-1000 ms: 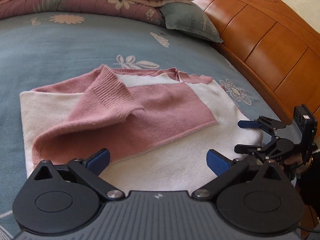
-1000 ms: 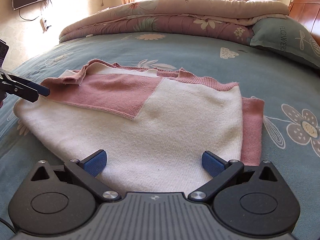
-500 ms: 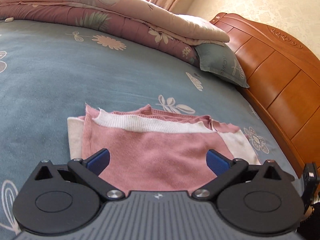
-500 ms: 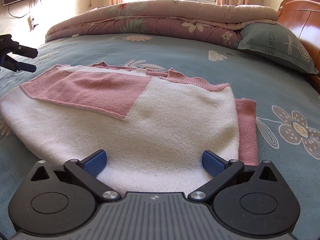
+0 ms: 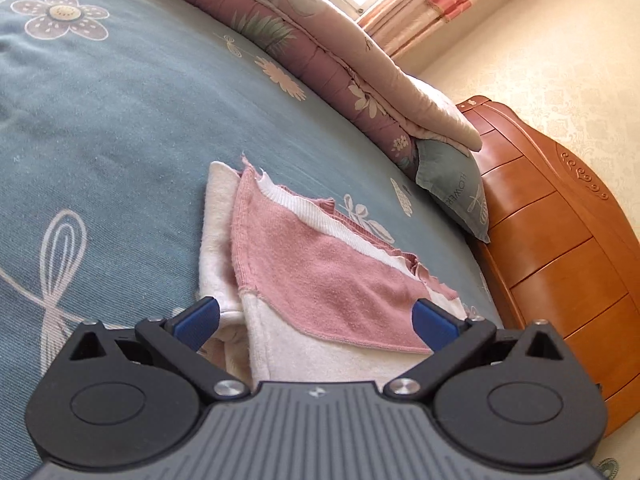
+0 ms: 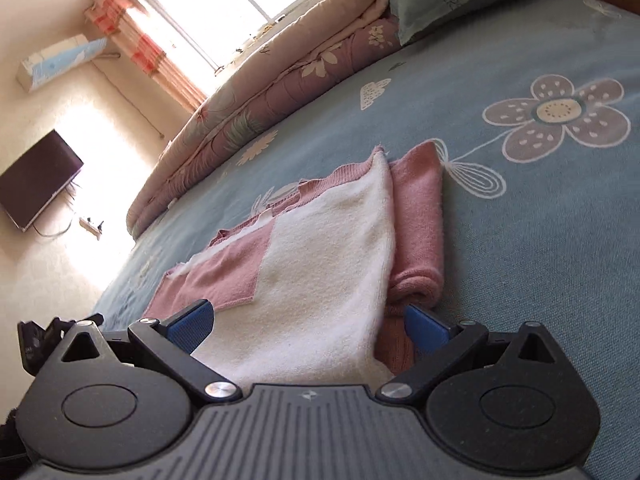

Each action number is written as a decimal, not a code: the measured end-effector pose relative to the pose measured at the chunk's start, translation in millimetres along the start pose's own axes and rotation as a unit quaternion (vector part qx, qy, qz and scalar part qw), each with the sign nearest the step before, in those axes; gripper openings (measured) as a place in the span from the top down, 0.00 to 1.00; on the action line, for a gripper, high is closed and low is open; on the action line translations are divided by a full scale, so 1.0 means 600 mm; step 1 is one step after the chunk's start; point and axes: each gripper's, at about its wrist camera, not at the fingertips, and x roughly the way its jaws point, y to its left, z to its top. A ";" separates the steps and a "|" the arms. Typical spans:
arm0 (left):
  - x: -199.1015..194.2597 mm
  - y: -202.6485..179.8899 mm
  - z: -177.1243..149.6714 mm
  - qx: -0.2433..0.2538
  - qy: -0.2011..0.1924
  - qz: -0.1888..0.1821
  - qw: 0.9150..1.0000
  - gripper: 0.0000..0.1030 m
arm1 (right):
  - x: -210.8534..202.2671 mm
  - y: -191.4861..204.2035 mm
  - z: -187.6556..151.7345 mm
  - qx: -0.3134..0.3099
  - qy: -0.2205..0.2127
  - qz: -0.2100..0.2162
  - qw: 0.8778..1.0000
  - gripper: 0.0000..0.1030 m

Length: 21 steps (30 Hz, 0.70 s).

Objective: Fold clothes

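Left wrist view: left gripper [image 5: 316, 322] is sitting spread wide, straddling the near left corner of the sweater [image 5: 320, 276], which is lying partly folded at centre frame on the bed [image 5: 120, 120]. Soft, light knit, looks floppy and stretchy; I'd be pinching all layers at that corner.

Right wrist view: right gripper [image 6: 306, 326] is also spread, flanking the sweater's [image 6: 320, 272] near right corner, lower centre. The rolled pink edge looks likely to slip out.

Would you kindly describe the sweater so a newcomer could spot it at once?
On the blue floral bedspread, below the rolled quilt, lies the sweater. It is the only folded pink-and-cream knit there.
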 end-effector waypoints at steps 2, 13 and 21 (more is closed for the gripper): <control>0.001 -0.001 -0.003 -0.003 0.006 -0.003 1.000 0.01 | 0.009 -0.014 -0.001 0.030 0.026 0.044 0.998 0.00; -0.007 -0.040 -0.011 0.043 0.028 0.010 0.999 0.01 | 0.079 -0.045 0.034 0.098 0.124 0.160 0.974 0.00; -0.017 -0.065 -0.017 0.103 0.049 0.028 0.993 0.01 | 0.002 -0.054 0.011 0.069 0.120 0.139 0.981 0.00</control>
